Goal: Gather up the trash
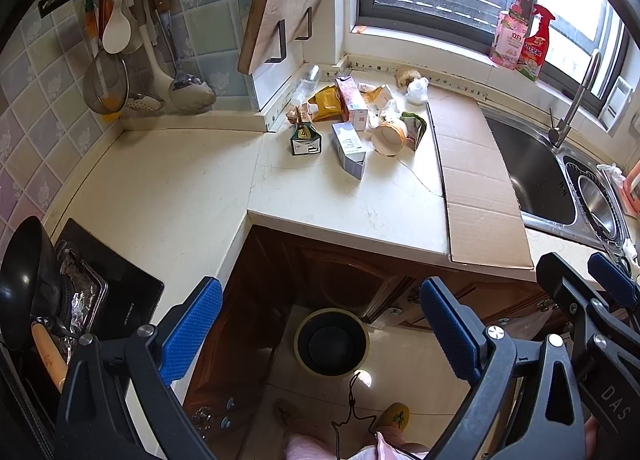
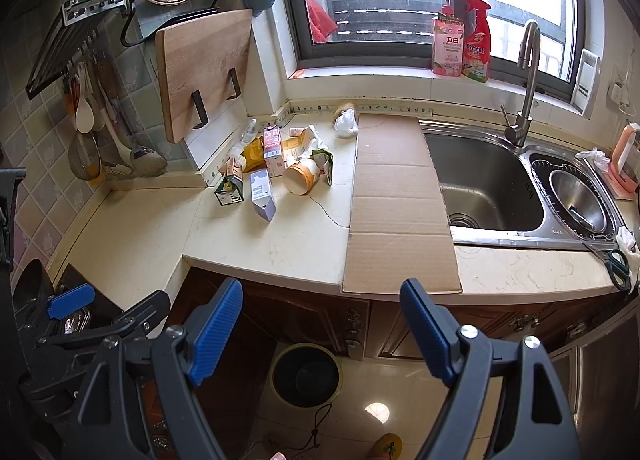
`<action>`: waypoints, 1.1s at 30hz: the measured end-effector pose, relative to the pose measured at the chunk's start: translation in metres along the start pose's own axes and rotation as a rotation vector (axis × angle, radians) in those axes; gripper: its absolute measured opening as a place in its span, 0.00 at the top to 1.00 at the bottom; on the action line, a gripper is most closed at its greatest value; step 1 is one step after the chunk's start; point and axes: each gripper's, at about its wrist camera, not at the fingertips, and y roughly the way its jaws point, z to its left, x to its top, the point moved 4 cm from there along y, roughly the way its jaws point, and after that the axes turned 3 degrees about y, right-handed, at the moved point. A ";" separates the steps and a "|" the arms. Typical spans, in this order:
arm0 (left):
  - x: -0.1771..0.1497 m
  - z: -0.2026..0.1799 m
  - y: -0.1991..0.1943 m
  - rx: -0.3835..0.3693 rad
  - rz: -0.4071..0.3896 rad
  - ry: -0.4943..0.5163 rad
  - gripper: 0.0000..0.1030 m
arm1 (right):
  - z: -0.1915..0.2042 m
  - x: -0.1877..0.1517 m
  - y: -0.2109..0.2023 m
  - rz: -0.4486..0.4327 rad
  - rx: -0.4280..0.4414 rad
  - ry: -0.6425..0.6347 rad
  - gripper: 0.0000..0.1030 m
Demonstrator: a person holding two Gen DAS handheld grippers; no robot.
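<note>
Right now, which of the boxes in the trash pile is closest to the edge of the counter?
The pale purple carton, lying on its side at the front of the pile. The green carton stands beside it, slightly farther back; the pink carton lies deeper in.

Cardboard sheet (image 2: 400,203) beside sink (image 2: 484,179), possibly overlapping

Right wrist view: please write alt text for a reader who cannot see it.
The open right gripper hangs empty before a kitchen counter where cartons, wrappers and a paper cup lie piled near the corner. Flat cardboard lies beside the sink, and a dark bin stands on the floor below.
</note>
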 end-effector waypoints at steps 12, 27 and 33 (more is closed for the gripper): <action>-0.001 0.000 0.000 -0.001 0.000 0.001 0.05 | 0.001 0.001 0.000 -0.001 -0.003 0.000 0.20; 0.037 -0.002 0.003 -0.227 -0.023 0.087 0.04 | 0.006 0.024 -0.015 -0.075 -0.122 0.089 0.20; 0.060 0.000 0.007 -0.274 -0.103 0.118 0.04 | -0.004 0.039 -0.012 -0.085 -0.201 0.097 0.21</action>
